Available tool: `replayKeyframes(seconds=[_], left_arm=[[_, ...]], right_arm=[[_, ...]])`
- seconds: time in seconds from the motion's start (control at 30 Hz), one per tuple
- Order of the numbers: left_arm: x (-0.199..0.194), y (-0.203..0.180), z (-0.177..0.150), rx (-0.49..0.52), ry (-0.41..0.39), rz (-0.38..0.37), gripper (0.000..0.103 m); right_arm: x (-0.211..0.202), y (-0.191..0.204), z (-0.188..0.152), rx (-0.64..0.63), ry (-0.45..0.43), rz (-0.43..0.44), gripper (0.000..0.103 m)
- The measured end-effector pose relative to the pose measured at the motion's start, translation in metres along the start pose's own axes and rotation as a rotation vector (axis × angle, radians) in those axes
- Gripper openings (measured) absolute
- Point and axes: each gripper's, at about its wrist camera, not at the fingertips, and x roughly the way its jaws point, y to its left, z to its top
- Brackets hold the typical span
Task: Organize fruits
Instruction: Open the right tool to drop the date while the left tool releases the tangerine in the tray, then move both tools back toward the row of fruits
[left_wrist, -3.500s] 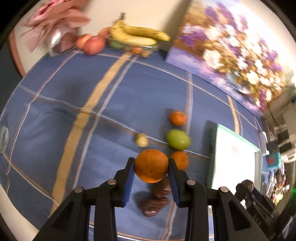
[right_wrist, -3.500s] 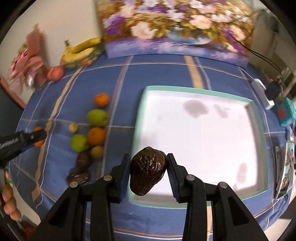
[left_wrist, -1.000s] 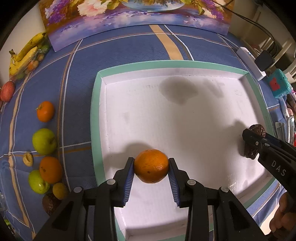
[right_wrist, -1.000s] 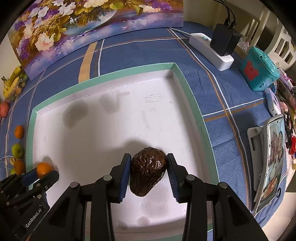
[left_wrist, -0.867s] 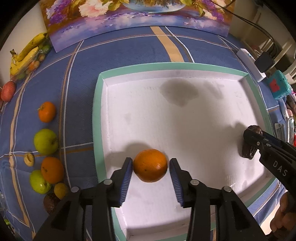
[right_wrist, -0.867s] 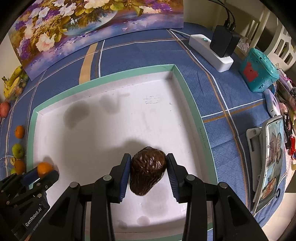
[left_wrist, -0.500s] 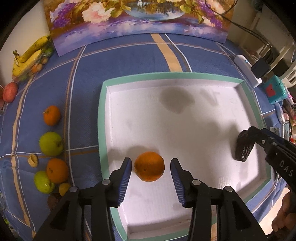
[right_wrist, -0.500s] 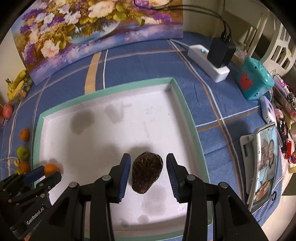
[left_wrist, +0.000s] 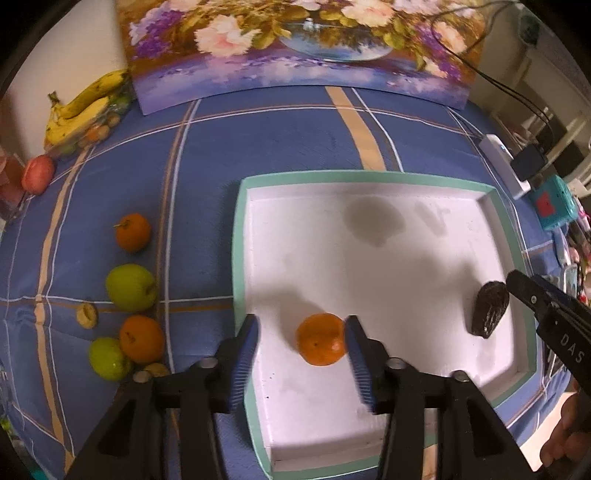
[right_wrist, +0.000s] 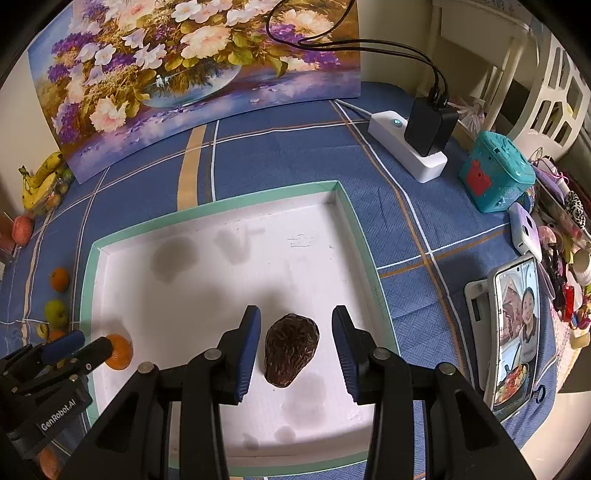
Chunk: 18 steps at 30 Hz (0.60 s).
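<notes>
A white tray with a green rim lies on the blue cloth. An orange rests in the tray near its left wall. My left gripper is open and stands around it, apart from it. A dark wrinkled avocado rests in the tray near its right wall. My right gripper is open around it, not touching.
Left of the tray lie oranges, green apples and small fruits. Bananas and a red apple sit at the far left. A flower painting stands behind. A power strip, teal toy and phone lie right.
Both grippers have opened and let go: the orange and the avocado now rest on the tray floor. Both grippers have drawn back and up a little.
</notes>
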Motion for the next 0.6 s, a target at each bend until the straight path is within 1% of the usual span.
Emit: replayKeyframes(seconds=[0.03, 0.07, 0.1, 0.17, 0.23, 0.27, 0.3, 0.37, 0.4, 0.43, 0.47, 0.5, 0.6], left_arm=[[-0.002, 0.003, 0.0, -0.011, -0.006, 0.014, 0.074], [-0.003, 0.006, 0.001, -0.02, -0.016, 0.034, 0.077], [-0.004, 0.008, 0.001, -0.026, -0.021, 0.046, 0.077], [-0.006, 0.015, 0.002, -0.048, -0.028, 0.068, 0.078], [-0.006, 0.021, 0.003, -0.077, -0.034, 0.086, 0.088], [-0.007, 0.025, 0.003, -0.095, -0.038, 0.096, 0.096], [-0.007, 0.028, 0.004, -0.107, -0.039, 0.102, 0.099], [-0.006, 0.035, 0.005, -0.132, -0.041, 0.115, 0.1], [-0.007, 0.039, 0.004, -0.144, -0.042, 0.12, 0.103], [-0.008, 0.042, 0.005, -0.155, -0.045, 0.123, 0.103], [-0.008, 0.045, 0.005, -0.165, -0.048, 0.127, 0.103], [-0.007, 0.046, 0.005, -0.172, -0.052, 0.132, 0.103], [-0.009, 0.055, 0.004, -0.19, -0.065, 0.15, 0.103]], right_arm=[[0.0, 0.0, 0.0, 0.0, 0.0, 0.001, 0.041], [0.0, 0.0, 0.0, 0.0, -0.001, 0.0, 0.043], [0.001, -0.001, 0.0, 0.0, 0.0, -0.003, 0.053], [0.001, -0.001, 0.0, 0.002, -0.002, -0.01, 0.06], [0.002, -0.002, 0.0, 0.004, -0.002, -0.011, 0.061], [0.002, -0.002, 0.0, 0.004, -0.003, -0.009, 0.066], [0.003, -0.002, 0.0, 0.003, -0.004, -0.009, 0.073], [0.003, -0.002, -0.001, -0.006, -0.012, -0.014, 0.077], [0.003, -0.001, 0.0, -0.009, -0.015, -0.014, 0.079], [0.003, -0.001, 0.0, -0.01, -0.017, -0.011, 0.081], [0.003, -0.001, 0.0, -0.009, -0.018, -0.007, 0.088], [0.004, -0.001, 0.0, -0.007, -0.016, -0.005, 0.093], [0.006, -0.002, 0.0, -0.004, -0.015, -0.006, 0.093]])
